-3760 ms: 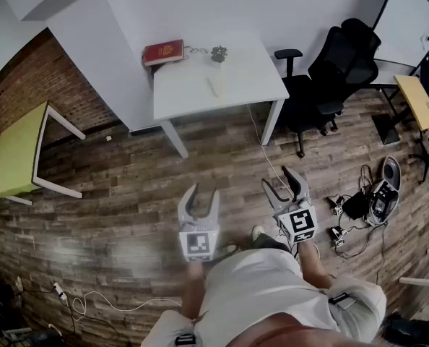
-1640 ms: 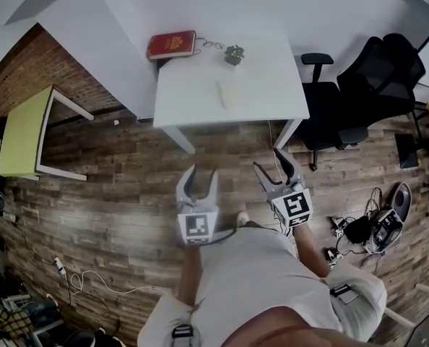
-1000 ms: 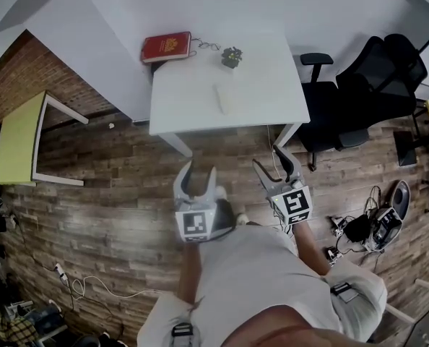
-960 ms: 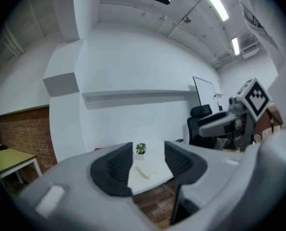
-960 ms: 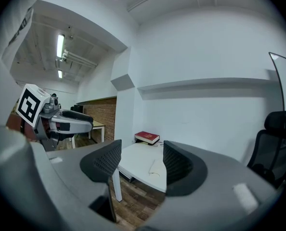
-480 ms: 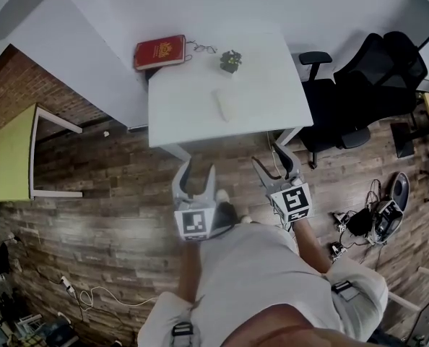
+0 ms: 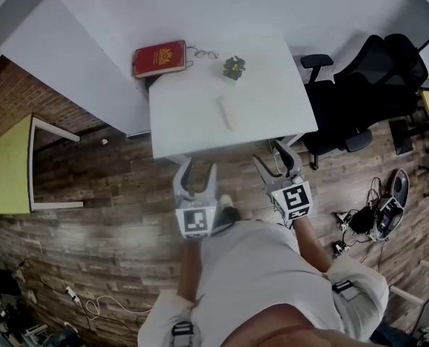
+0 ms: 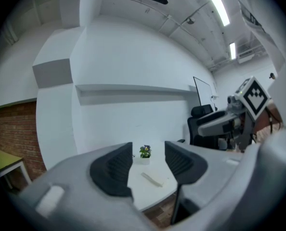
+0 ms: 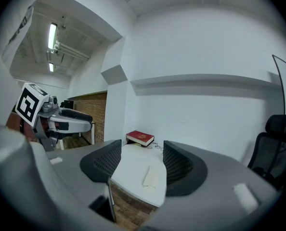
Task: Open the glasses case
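A pale, closed glasses case [image 7: 229, 112] lies on the white table [image 7: 193, 114], seen between the jaws in both gripper views [image 8: 154, 178] [image 9: 149, 176]. My left gripper [image 7: 197, 170] hangs just short of the table's front edge, open and with nothing between its fingers [image 8: 149, 165]. My right gripper [image 7: 274, 159] stands beside it at the same edge, also open and holding nothing [image 9: 142, 165]. Both point roughly level toward the table, well short of the case.
A red book [image 7: 159, 58], a pair of glasses [image 7: 206, 53] and a small potted plant [image 7: 234, 68] sit at the table's far side. A black office chair [image 7: 359, 92] stands to the right, a yellow table [image 7: 9, 165] to the left. Cables and gear [image 7: 377, 212] lie on the wooden floor.
The person has walked toward the white table, so both grippers have come from mid-floor to its front edge. Their jaws stay equally wide.
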`<control>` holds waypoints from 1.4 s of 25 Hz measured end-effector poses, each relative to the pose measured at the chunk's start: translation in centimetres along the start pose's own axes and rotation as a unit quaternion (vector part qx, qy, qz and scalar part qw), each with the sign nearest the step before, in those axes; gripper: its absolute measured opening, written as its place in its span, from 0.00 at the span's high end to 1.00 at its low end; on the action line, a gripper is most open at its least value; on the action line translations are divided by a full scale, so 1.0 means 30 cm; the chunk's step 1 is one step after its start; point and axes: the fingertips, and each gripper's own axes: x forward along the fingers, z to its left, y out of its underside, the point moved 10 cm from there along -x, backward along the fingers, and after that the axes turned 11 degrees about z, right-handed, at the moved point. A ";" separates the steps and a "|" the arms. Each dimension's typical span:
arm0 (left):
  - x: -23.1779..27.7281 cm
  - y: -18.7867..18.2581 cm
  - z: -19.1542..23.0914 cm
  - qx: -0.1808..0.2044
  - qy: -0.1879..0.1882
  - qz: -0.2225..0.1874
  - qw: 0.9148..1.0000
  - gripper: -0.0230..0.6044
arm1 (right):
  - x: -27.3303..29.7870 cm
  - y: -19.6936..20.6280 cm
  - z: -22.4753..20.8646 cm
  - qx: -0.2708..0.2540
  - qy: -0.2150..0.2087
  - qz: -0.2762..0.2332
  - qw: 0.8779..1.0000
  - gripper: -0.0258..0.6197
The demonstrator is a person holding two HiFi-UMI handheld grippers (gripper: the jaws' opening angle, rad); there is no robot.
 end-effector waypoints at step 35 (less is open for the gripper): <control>0.339 -0.051 0.291 0.011 0.059 -0.022 0.998 0.63 | 0.330 -0.119 -0.063 0.007 0.063 0.021 0.998 0.55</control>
